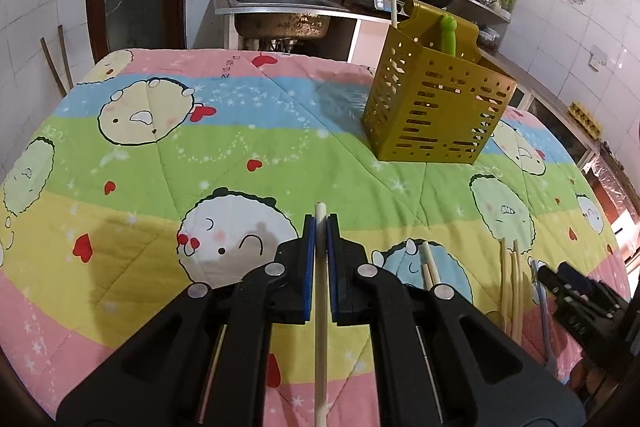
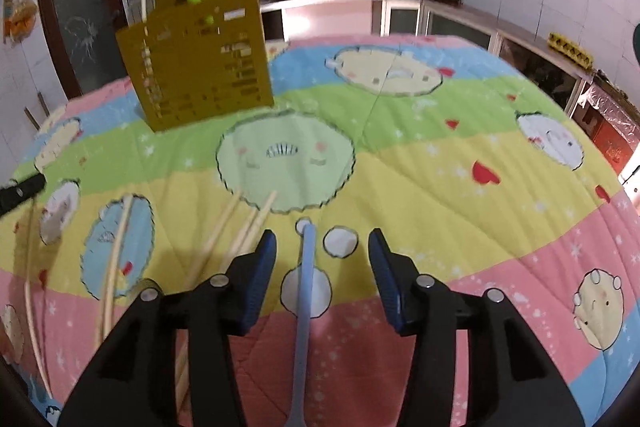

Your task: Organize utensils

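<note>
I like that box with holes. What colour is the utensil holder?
The utensil holder is mustard yellow, clearest in the left wrist view.

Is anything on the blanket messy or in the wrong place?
Yes. Loose chopsticks lie scattered at different angles on the blanket instead of standing in the yellow holder. A blue utensil lies there too.

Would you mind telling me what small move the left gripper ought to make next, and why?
Probably carry it up and across to the olive utensil holder. The left gripper is shut on a pale chopstick, while the holder stands upright farther back on the quilt and already holds a chopstick and a green-handled utensil. The right gripper is open over a blue-handled utensil.
</note>
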`<control>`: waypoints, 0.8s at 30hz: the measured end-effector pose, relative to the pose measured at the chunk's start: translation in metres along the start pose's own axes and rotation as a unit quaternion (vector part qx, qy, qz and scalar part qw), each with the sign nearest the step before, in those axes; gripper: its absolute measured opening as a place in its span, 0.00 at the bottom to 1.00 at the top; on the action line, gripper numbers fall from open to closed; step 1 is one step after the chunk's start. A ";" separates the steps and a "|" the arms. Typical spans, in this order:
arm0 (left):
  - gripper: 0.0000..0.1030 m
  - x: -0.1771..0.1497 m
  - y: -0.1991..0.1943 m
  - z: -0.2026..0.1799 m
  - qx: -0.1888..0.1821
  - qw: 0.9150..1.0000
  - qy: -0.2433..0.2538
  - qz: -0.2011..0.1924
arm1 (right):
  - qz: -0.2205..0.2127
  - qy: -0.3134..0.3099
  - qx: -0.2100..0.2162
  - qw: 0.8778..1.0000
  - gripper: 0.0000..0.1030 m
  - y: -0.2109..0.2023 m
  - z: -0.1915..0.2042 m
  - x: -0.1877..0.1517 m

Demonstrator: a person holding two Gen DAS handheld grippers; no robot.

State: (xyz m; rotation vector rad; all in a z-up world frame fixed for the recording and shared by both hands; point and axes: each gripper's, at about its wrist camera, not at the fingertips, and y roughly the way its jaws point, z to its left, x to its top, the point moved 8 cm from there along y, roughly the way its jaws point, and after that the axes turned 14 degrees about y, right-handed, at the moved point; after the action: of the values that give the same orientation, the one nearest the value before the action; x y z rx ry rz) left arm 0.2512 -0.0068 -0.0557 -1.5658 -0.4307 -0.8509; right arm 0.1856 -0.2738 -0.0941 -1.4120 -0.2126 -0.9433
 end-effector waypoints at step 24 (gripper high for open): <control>0.04 0.024 -0.054 -0.007 0.006 0.997 0.006 -0.075 | -0.072 0.021 0.065 0.995 0.07 -0.049 0.012 0.029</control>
State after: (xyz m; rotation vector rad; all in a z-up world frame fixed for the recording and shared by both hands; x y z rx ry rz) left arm 0.2272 -0.0079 -0.0015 -1.5299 -0.5492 -0.9700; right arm 0.1765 -0.2693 -0.0371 -1.2677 -0.3426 -1.0587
